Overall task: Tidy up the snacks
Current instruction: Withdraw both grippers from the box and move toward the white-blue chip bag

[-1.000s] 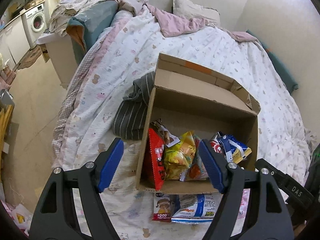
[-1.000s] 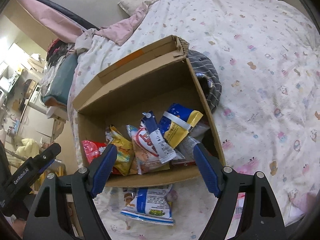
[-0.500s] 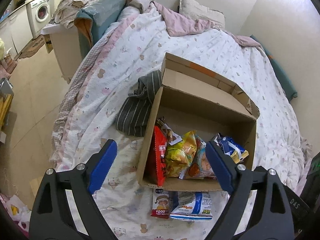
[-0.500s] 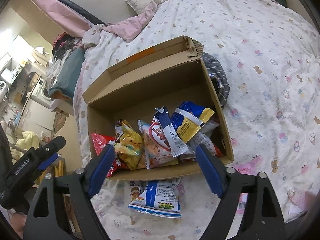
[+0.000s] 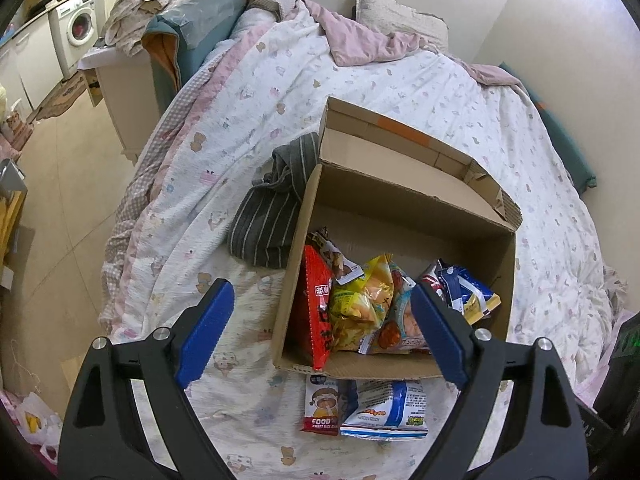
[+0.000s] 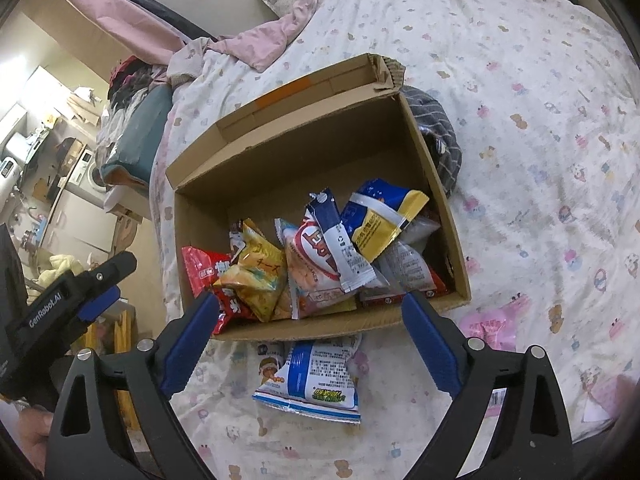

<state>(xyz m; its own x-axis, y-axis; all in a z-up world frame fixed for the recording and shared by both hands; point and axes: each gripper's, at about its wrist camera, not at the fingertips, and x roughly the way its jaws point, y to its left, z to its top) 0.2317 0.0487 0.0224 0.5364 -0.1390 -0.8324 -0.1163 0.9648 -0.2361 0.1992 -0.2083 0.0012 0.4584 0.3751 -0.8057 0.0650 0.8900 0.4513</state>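
An open cardboard box [image 5: 360, 366] [image 6: 320, 326] sits on the bed and holds several snack packets: a red one [image 5: 316, 320], a yellow one [image 5: 356, 300] and a blue-and-yellow one [image 6: 380, 220] among them. Two packets lie on the quilt just outside its near wall, a blue-white one [image 5: 386, 408] [image 6: 316, 376] and a red one [image 5: 322, 408] partly under it. My left gripper [image 5: 320, 300] hovers open above the box's near left corner, holding nothing. My right gripper [image 6: 310, 300] hangs over the near wall, its jaws opening, with nothing gripped.
A grey striped cloth [image 5: 268, 220] lies against the box's left side. A pink wrapper [image 6: 496, 328] rests on the quilt right of the box. The bed's edge drops to the floor on the left, with a washing machine [image 5: 78, 28] beyond. Pillows and bedding are heaped at the far end.
Both grippers' jaws have spread wider. The box and the packets have stayed where they were.
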